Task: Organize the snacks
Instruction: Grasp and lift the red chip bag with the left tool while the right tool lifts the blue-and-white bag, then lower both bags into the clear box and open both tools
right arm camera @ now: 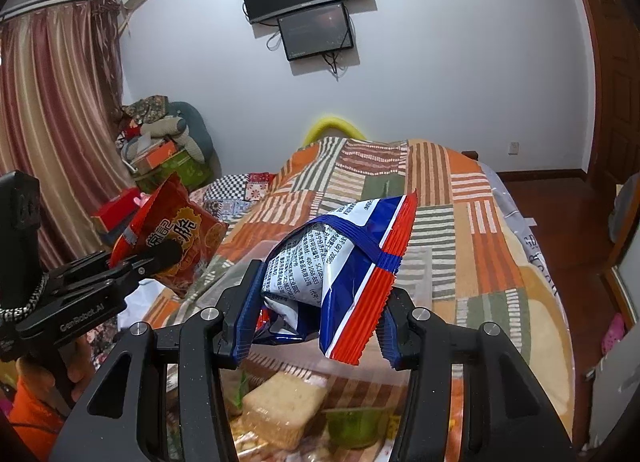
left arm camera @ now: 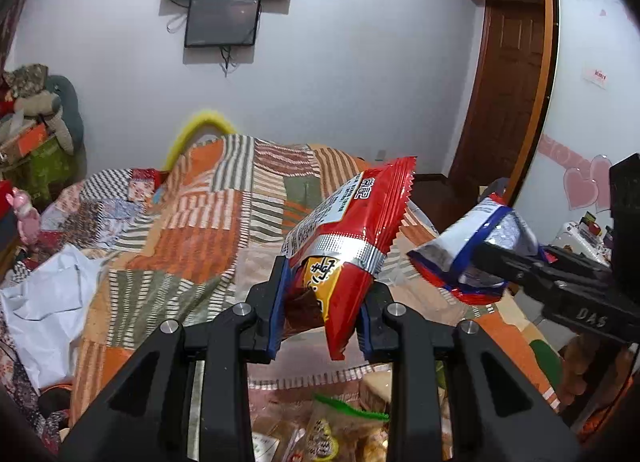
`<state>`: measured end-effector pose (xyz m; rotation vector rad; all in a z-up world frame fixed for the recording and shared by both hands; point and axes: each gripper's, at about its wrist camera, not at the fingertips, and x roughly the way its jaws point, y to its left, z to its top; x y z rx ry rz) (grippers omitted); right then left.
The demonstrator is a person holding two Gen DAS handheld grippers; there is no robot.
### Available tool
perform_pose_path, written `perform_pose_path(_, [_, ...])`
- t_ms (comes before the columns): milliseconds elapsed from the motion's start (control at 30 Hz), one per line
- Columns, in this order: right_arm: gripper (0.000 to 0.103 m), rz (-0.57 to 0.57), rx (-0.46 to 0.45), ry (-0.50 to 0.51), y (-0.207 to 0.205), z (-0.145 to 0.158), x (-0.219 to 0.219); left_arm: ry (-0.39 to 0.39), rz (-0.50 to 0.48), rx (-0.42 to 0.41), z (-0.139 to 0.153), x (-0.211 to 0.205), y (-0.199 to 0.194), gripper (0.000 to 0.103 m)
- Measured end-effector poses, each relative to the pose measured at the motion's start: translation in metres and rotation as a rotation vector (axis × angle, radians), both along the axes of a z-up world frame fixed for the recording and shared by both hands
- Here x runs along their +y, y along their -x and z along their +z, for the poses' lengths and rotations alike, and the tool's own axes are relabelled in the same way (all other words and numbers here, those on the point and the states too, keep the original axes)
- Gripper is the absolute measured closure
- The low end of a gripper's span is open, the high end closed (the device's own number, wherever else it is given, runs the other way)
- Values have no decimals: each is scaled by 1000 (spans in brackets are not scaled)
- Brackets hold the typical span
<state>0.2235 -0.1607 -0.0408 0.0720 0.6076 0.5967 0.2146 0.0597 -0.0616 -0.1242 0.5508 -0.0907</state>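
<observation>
Above perhaps several loose snacks (right arm camera: 286,408), two claws hold two packets: left claw (left arm camera: 320,314) the red packet (left arm camera: 348,229), right claw (right arm camera: 316,322) the blue-and-white packet (right arm camera: 340,258).

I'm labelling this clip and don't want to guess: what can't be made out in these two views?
- Snack pile: left wrist view, cut by the bottom edge and hidden by the left gripper; its container is unclear.
- Red packet: the front is folded and pinched; name unreadable.
- Blue packet: right wrist view, crumpled in the right gripper; print too small.
- Person: only part of a hand shows.
</observation>
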Motion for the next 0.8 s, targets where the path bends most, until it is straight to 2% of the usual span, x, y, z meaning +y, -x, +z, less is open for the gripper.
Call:
perform_pose_path(133, [57, -9, 32, 23, -13, -9, 4, 18, -6, 34, -6, 1, -20, 74])
perform_pose_path(467, [57, -2, 133, 92, -43, -35, 14, -34, 9, 129, -34, -5, -56, 74])
perform_pose_path(800, [57, 30, 212, 128, -56, -49, 25, 16, -20, 257, -63, -2, -85, 74])
